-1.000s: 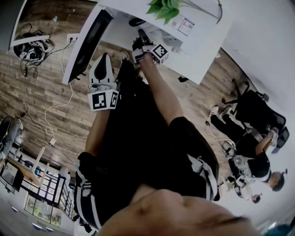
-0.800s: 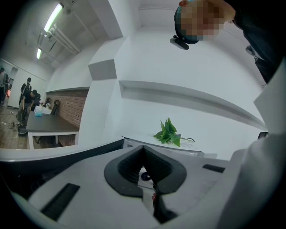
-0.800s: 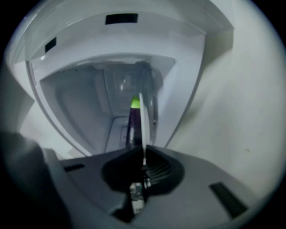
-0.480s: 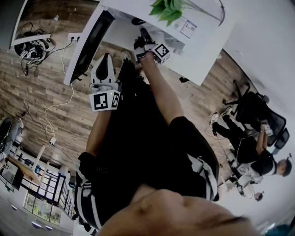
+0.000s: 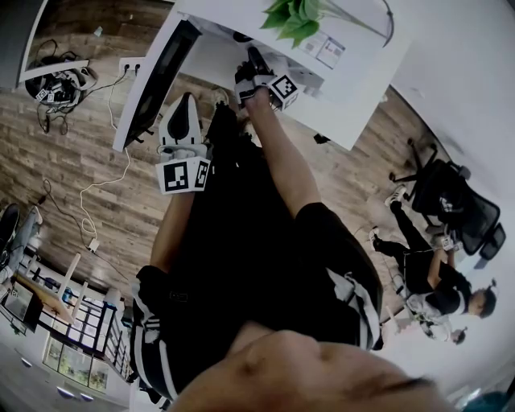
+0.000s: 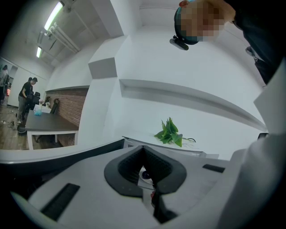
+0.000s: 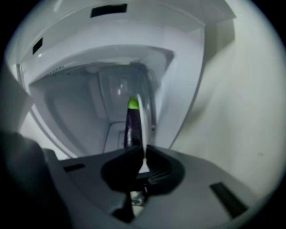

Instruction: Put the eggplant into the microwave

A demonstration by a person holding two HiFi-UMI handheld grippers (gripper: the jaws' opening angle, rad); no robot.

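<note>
Underfoot, wood-plank floor point(image 5: 64, 177), cables point(image 5: 52, 84) tangled far left. Ahead, a white counter point(image 5: 362, 80) with a leafy plant point(image 5: 291, 14) (bright green). Right, a black office chair point(image 5: 455, 205). Far left: brick wall point(image 6: 67, 109), dark table point(image 6: 49, 121), ceiling strip lights point(image 6: 52, 15).

Eggplant point(image 7: 131, 127): smooth, glossy dark skin; matt green cap.
Microwave point(image 7: 76, 107): smooth white cavity walls with a soft sheen.
Right gripper point(image 7: 144, 150): matt grey plastic shell; black ribbed pads.
Floor point(image 5: 72, 161): wood-grain planks, matt.
Surface point(image 5: 362, 76): smooth plain white top, matt.
Shorts point(image 5: 233, 241): soft black cloth, matt.
</note>
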